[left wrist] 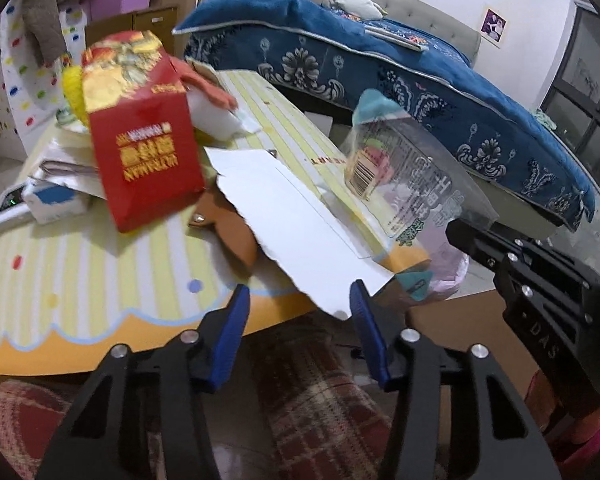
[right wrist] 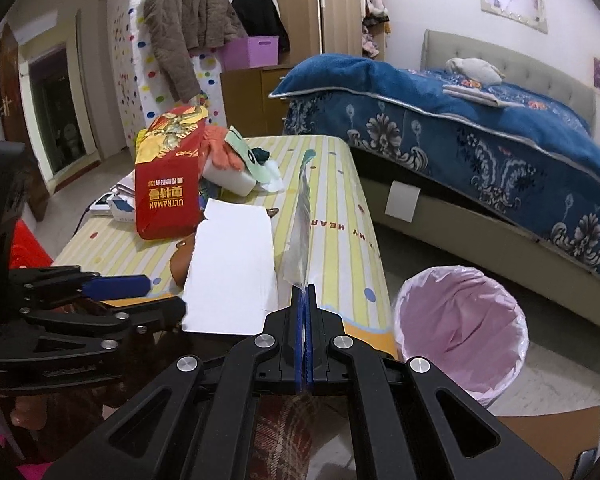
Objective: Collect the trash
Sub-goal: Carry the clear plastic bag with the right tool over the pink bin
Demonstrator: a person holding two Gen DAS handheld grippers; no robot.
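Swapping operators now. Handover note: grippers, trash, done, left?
Right gripper: shut on the clear wrapper, held over the table edge.
Left gripper: open, fingers either side of the white card's near corner, not pressing it.
Bin: pink liner, on the floor right of the table; nothing visible inside.
Done: wrapper picked up.
Left: drop the wrapper in the bin, grab and bin the card. The red box and the clutter behind it are still on the table.
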